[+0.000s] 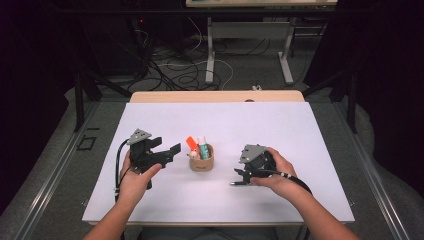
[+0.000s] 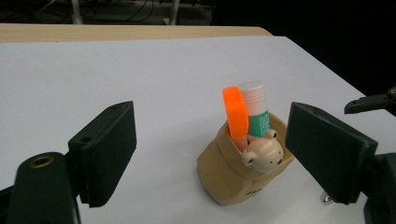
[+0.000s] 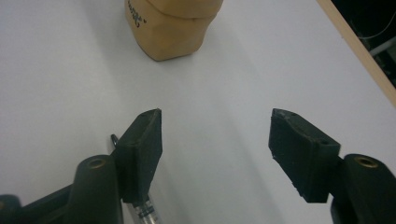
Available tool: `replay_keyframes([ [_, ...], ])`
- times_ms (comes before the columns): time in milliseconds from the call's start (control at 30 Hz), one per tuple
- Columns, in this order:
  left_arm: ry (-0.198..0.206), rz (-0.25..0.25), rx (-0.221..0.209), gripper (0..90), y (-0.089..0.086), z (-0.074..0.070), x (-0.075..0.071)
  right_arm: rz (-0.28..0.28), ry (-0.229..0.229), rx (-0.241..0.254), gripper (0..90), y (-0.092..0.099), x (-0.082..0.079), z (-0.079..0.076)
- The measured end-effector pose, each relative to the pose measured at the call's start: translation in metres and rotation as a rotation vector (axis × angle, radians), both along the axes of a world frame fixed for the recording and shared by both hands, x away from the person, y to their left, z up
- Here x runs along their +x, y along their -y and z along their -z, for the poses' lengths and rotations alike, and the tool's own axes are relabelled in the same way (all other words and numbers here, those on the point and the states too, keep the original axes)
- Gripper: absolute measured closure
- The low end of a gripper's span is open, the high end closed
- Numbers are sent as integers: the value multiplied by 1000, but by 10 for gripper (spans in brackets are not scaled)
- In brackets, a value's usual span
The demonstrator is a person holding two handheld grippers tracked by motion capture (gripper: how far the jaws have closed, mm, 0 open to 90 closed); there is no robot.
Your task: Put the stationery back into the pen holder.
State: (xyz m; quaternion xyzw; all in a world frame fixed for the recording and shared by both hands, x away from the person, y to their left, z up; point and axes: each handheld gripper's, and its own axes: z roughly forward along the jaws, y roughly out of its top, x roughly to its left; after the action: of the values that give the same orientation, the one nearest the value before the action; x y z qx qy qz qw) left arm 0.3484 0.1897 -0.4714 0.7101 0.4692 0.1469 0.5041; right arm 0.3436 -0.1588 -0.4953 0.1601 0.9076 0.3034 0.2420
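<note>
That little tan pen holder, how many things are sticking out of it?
3. In the tan holder an orange marker stands at the left, a white-capped glue stick beside it, and a small bear-head figure sits in front. More may be hidden inside.

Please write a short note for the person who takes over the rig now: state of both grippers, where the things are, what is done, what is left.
Left hand-held gripper: open, empty, pointed at the tan holder from its left.
Right hand-held gripper: open, low over the white table, right of the holder. A pen lies under its left jaw, not gripped.
Holder: upright, mid-table, with an orange marker, a glue stick and a bear-topped item inside.
Done: three items stand in the holder.
Left: probably pick up the pen and add it.
</note>
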Motion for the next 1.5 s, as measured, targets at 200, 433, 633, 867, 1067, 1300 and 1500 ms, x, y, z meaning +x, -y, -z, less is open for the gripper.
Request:
replay_keyframes([
  [200,1,4,4,164,-6,0,-3,-86,-3,-77,407,-2,1,-2],
  [433,-10,2,22,165,-10,6,-6,-156,-59,-178,413,-7,-2,2],
  [633,-12,3,24,165,-11,9,-5,-210,-78,-270,512,-11,-3,6],
  [867,-22,4,25,165,-11,12,-5,-225,-148,-299,616,-16,-5,11],
  [1067,-26,4,29,165,-12,13,-4,-257,-169,-336,673,-18,-4,17],
  [1300,-31,4,31,165,-12,15,-3,-273,-192,-382,715,-21,-6,24],
  [1500,-34,7,33,165,-11,16,-3,-284,-203,-413,736,-21,-6,27],
])
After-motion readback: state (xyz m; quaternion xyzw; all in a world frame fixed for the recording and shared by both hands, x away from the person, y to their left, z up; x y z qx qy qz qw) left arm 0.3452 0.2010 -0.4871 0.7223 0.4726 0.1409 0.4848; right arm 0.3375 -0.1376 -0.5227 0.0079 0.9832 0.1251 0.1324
